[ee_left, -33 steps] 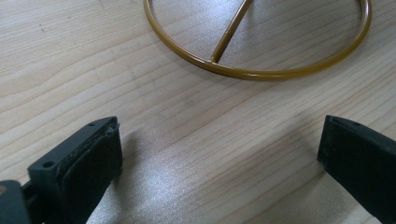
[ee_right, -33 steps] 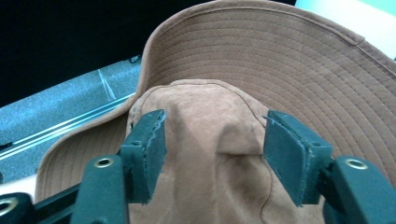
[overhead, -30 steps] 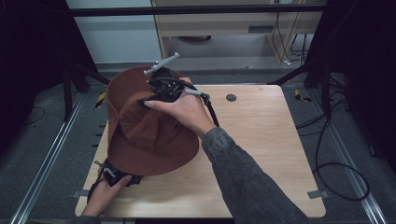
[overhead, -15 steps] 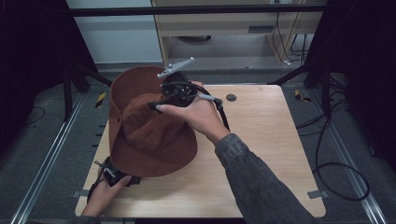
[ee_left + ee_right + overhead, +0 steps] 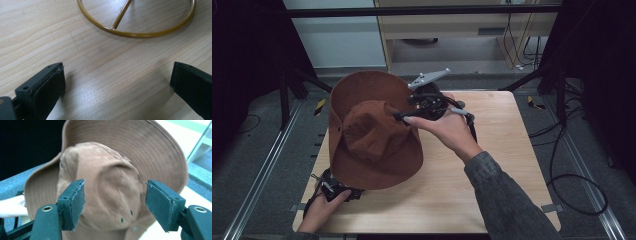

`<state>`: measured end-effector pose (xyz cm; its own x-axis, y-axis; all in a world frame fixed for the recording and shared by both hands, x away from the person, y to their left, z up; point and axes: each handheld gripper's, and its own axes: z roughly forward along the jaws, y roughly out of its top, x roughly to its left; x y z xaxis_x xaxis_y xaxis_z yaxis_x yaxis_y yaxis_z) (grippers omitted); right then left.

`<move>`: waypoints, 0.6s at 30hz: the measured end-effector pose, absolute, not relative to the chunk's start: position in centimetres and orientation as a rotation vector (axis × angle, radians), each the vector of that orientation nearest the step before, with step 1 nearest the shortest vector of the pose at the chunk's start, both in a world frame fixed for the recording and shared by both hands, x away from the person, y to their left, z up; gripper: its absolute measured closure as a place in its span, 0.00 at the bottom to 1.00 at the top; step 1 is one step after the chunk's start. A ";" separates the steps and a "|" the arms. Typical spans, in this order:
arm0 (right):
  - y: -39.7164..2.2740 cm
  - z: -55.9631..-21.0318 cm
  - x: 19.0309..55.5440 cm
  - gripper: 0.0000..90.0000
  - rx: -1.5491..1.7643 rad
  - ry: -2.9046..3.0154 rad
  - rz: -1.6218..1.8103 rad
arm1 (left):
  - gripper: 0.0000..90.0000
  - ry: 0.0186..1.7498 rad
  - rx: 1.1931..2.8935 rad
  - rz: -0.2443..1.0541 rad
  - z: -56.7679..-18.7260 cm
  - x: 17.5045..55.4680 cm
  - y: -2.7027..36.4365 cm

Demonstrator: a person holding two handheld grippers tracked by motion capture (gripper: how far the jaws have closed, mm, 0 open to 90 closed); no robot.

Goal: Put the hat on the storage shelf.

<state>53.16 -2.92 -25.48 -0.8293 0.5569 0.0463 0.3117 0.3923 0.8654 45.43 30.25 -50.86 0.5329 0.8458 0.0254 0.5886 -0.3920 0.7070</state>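
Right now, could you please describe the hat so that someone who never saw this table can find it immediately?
Start at the light wooden table; on its left half stands a brown wide-brimmed hat, its far brim tilted up. The right gripper, jaws open, is at its dented crown. It is the sole soft, brown thing there, and the biggest; beside the left gripper, the gold wire ring is thin metal.

A lab-style recording room: a bare wooden table (image 5: 492, 165) sits between metal floor rails (image 5: 259, 175), with loose cables (image 5: 572, 165) beside it and black frame posts (image 5: 557, 75) behind.
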 end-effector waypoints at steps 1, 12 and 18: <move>-3.5 -25.7 53.1 0.35 0.774 2.396 1.406 | 0.00 1.159 2.116 0.510 -50.9 45.3 30.4; -7.3 -27.1 53.0 0.32 0.865 2.348 1.394 | 0.00 1.175 2.109 0.516 -50.9 44.7 32.3; -9.2 -28.2 52.9 0.26 0.901 2.311 1.358 | 0.00 1.186 2.099 0.520 -50.9 44.7 32.7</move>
<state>52.91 -9.20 -28.19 -0.7532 0.6562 0.0465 0.3599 0.3518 0.8641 44.66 32.72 -50.87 0.5091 0.8605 0.0190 0.5967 -0.3688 0.7127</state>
